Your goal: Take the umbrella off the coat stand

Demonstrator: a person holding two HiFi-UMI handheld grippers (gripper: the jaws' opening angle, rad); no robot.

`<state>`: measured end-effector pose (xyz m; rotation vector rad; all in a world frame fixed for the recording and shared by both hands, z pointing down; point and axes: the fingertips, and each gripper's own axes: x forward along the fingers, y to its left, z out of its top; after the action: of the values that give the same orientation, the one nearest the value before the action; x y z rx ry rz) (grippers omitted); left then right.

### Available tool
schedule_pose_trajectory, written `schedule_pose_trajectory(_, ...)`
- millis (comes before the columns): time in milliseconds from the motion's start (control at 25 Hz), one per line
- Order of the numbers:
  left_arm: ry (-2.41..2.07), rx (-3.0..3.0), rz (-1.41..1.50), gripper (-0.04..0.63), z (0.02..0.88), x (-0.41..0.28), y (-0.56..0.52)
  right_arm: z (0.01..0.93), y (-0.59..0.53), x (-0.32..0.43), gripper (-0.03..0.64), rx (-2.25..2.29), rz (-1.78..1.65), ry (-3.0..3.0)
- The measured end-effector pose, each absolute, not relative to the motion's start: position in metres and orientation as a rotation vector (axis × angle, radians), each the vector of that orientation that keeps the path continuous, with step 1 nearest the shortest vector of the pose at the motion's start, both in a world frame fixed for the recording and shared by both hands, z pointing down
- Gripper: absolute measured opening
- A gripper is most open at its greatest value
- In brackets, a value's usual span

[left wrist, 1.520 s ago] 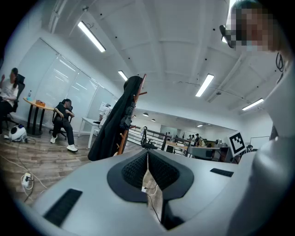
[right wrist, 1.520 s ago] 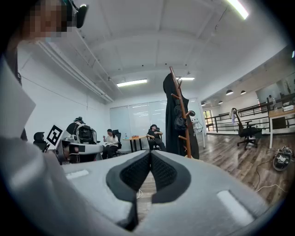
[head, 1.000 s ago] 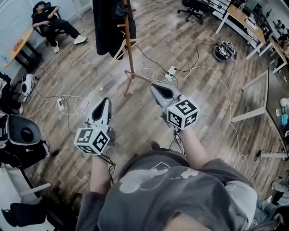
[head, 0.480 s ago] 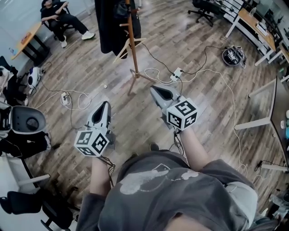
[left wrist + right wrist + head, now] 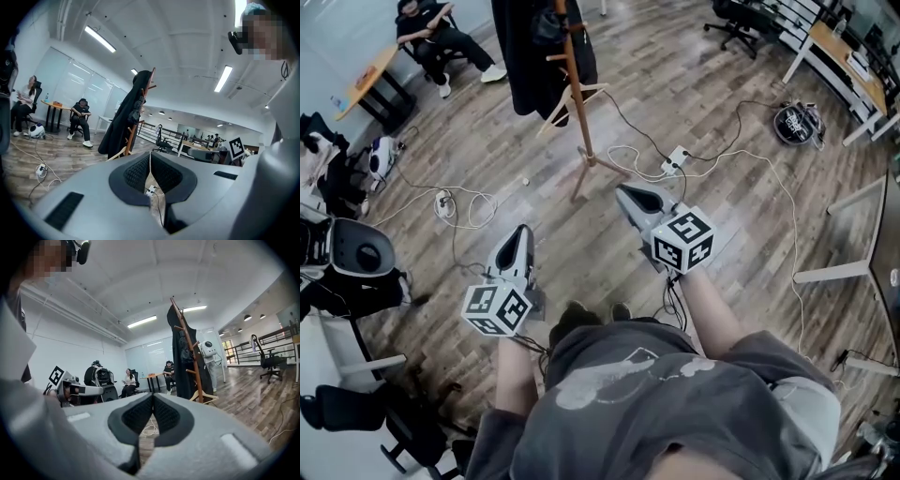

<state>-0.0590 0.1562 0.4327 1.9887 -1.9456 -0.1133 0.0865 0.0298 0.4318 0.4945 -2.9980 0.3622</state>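
Observation:
A wooden coat stand [image 5: 577, 103] rises from the plank floor ahead of me, with a long black coat [image 5: 525, 52] draped over it. A dark bundle [image 5: 547, 26] hangs among the pegs; I cannot tell whether it is the umbrella. My left gripper [image 5: 523, 229] and right gripper [image 5: 622, 191] are both held out towards the stand, well short of it. Their jaws are shut with nothing between them. The stand [image 5: 135, 123] shows beyond the shut left gripper [image 5: 150, 157] in the left gripper view. In the right gripper view the stand [image 5: 189, 352] rises behind the shut right gripper [image 5: 153, 398].
Cables and a power strip [image 5: 678, 161] lie on the floor around the stand's feet. A person sits at a small table [image 5: 366, 82] at the far left. An office chair [image 5: 356, 255] stands at the left, desks [image 5: 839, 56] and a round black device [image 5: 795, 123] at the right.
Both grippers, still shut, have been carried forward and a little lower. The coat stand now sits slightly nearer and further right in the head view.

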Motion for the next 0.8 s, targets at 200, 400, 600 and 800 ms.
schedule_pose_trajectory(200,-1.881,2.063,-0.185,0.005,0.430,-0.051,0.145,0.438,0.015,0.083,-0.002,0.495,0.388,-2.984)
schedule_pose_trajectory(400,-1.927,2.075,-0.150,0.005,0.425,-0.063,0.112,0.439,-0.010,0.091,-0.002,0.565,0.392,-2.969)
schedule_pose_trajectory(600,-1.861,2.118,-0.175,0.005,0.420,-0.067,0.073,0.439,-0.036,0.097,-0.002,0.656,0.413,-2.955)
schedule_pose_trajectory(800,-1.804,2.145,-0.170,0.005,0.427,-0.082,0.033,0.443,-0.071,0.089,-0.002,0.738,0.431,-2.925)
